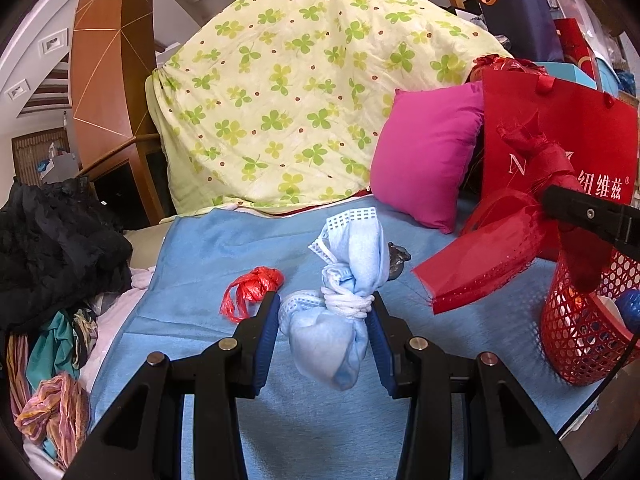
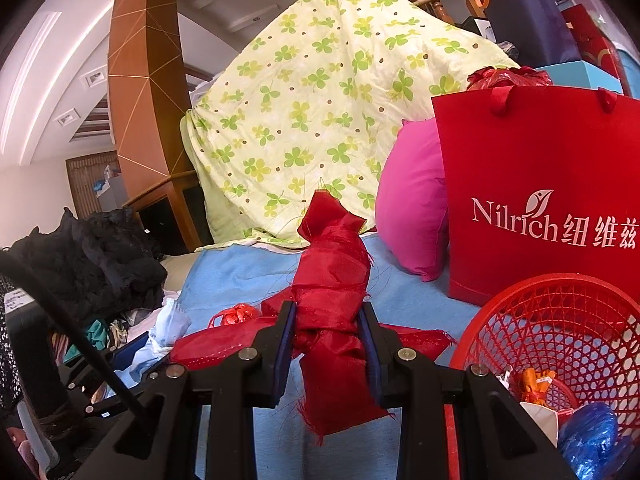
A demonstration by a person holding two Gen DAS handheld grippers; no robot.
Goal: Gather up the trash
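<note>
My left gripper (image 1: 324, 312) is shut on a knotted light-blue face mask (image 1: 344, 280), its pads pressing the white knot above the blue sheet. My right gripper (image 2: 326, 320) is shut on a knotted red ribbon cloth (image 2: 332, 280), held up left of the red mesh basket (image 2: 560, 320). That ribbon also shows in the left wrist view (image 1: 500, 256), next to the basket (image 1: 580, 340). A crumpled red plastic scrap (image 1: 252, 286) lies on the sheet left of the mask; it also shows in the right wrist view (image 2: 236, 314). A small dark scrap (image 1: 398, 260) lies behind the mask.
The basket holds orange, white and blue trash (image 2: 584, 436). A red Nilrich paper bag (image 2: 540, 200) and pink pillow (image 1: 428, 160) stand behind it. A green clover quilt (image 1: 280, 100) fills the back. Black clothes (image 1: 52, 248) and colourful fabrics (image 1: 52, 412) pile at left.
</note>
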